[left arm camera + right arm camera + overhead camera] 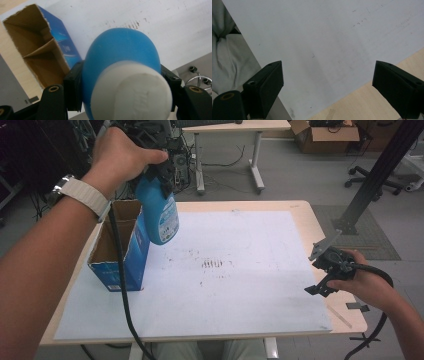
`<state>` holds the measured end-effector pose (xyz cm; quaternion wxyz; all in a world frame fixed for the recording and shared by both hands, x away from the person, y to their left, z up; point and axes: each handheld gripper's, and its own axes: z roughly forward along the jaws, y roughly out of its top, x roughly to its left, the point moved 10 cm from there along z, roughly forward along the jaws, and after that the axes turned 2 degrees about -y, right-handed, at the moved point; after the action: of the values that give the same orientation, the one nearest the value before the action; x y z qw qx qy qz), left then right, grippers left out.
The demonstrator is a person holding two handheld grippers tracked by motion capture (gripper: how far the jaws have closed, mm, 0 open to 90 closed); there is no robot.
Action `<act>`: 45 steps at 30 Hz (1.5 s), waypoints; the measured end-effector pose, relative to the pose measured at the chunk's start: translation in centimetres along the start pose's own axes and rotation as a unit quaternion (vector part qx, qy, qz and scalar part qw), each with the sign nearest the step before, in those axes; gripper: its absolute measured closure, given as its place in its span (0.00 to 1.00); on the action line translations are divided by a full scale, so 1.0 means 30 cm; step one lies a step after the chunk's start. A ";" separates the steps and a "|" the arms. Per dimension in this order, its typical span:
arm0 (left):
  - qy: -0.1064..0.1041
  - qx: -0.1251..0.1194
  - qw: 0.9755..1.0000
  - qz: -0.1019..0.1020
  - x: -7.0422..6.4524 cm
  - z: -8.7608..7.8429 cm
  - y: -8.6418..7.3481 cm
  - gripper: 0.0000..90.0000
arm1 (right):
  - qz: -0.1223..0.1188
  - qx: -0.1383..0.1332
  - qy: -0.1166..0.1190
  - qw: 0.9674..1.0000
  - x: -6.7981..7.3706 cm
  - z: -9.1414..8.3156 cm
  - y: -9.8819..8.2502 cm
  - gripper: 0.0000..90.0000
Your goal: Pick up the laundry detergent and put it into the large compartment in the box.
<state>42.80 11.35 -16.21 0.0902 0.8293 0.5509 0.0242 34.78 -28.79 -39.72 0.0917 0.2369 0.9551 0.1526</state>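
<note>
One blue plastic bottle with a white cap (120, 75) hangs above the open blue cardboard box (120, 251), left gripper (162, 172) clamped on its neck. Looks rigid, smooth, maybe slippery; neck grip suits it. Right gripper (327, 87) spread wide, holding nothing, by the white table mat's (240, 285) edge. Plenty of room mid-table.

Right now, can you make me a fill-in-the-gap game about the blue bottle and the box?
1. The left gripper is shut on the blue ____.
2. The bottle has a ____ cap.
3. The cardboard box stands open at the ____.
4. The right gripper has its jaws ____.

Missing words: bottle; white; top; open
</note>
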 end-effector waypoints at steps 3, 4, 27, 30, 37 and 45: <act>0.001 -0.004 1.000 -0.013 0.025 -0.024 0.001 0.41 | -0.002 -0.001 0.000 1.000 0.000 0.001 0.003 0.11; 0.002 -0.006 1.000 -0.017 0.032 -0.031 0.002 0.41 | -0.002 0.000 0.000 1.000 0.000 0.002 0.004 0.11; 0.032 -0.037 0.990 -0.135 0.248 -0.129 -0.038 0.41 | -0.007 -0.002 -0.002 1.000 -0.003 0.004 0.028 0.11; 0.036 -0.036 0.987 -0.151 0.279 -0.126 -0.048 0.41 | -0.008 -0.002 -0.002 1.000 -0.004 0.006 0.032 0.11; 0.054 -0.030 0.982 -0.177 0.333 -0.105 -0.070 0.41 | -0.006 -0.002 -0.002 1.000 -0.008 0.008 0.028 0.11; 0.073 -0.028 0.981 -0.180 0.371 -0.058 -0.087 0.41 | -0.006 -0.002 -0.001 1.000 -0.006 0.011 0.028 0.11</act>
<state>44.54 22.77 -15.61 0.0756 0.7101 0.6950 0.0833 35.36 -28.10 -39.72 0.0939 0.2310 0.9562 0.1535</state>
